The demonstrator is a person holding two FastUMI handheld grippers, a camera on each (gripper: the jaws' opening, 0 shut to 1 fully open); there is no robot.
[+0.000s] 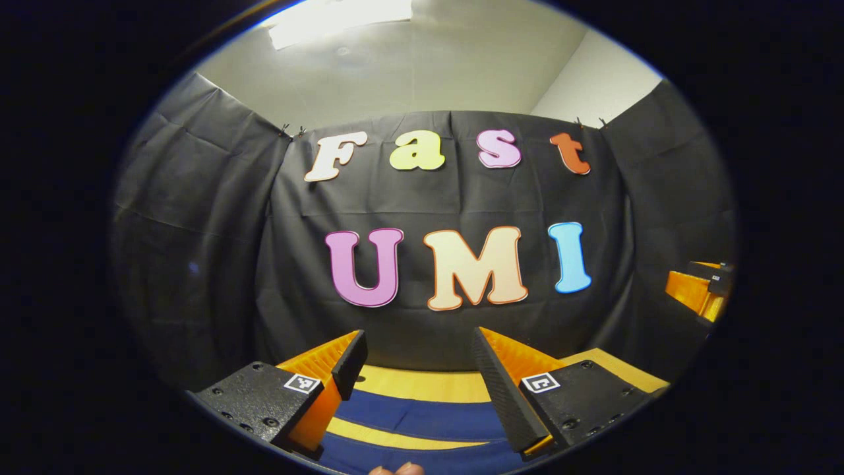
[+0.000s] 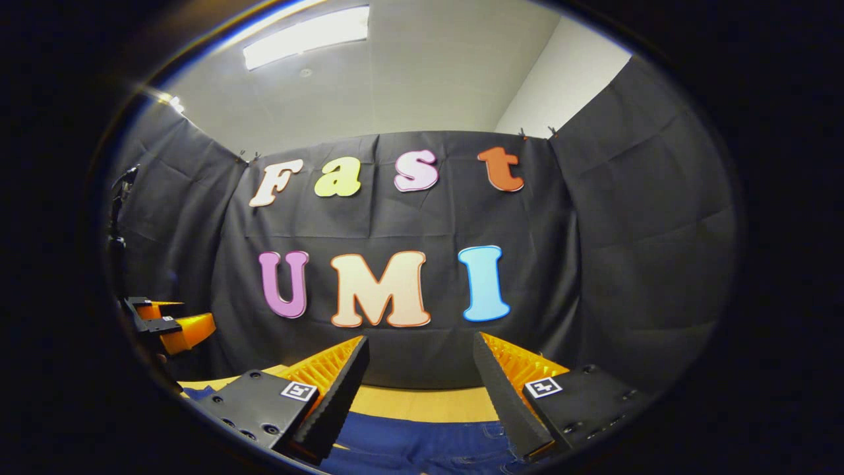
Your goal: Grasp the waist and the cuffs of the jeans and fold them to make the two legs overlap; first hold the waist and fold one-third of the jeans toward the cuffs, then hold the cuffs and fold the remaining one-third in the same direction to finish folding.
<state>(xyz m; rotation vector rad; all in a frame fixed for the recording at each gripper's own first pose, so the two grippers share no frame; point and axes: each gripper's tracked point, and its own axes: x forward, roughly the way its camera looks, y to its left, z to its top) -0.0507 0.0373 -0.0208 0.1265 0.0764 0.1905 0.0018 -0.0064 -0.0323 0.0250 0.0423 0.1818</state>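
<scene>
Low in the left gripper view: left gripper (image 1: 417, 369), raised above the table, facing the black cloth wall.
Left fingers: spread wide apart, nothing between them.
Jeans, left gripper view: blue jeans (image 1: 422, 417) lie flat on the table (image 1: 422, 384) below and between the fingers; two blue bands show with a strip of yellow-tan table between them.
Bottom edge, left gripper view: fingertips of a person's hand (image 1: 397, 469) just peek in, over the blue cloth.
Right edge, left gripper view: right gripper (image 1: 700, 290) shows well apart from the left one, held up in front of the cloth; whether its fingers are apart cannot be told from here.
Low in the right gripper view: right gripper (image 2: 419, 376), also held above the table.
Right fingers: set wide apart, empty.
Jeans, right gripper view: blue denim with seam stitching lies on the table directly under the fingers, near the table's front.
Left edge, right gripper view: left gripper at about the same height, off to the side.
</scene>
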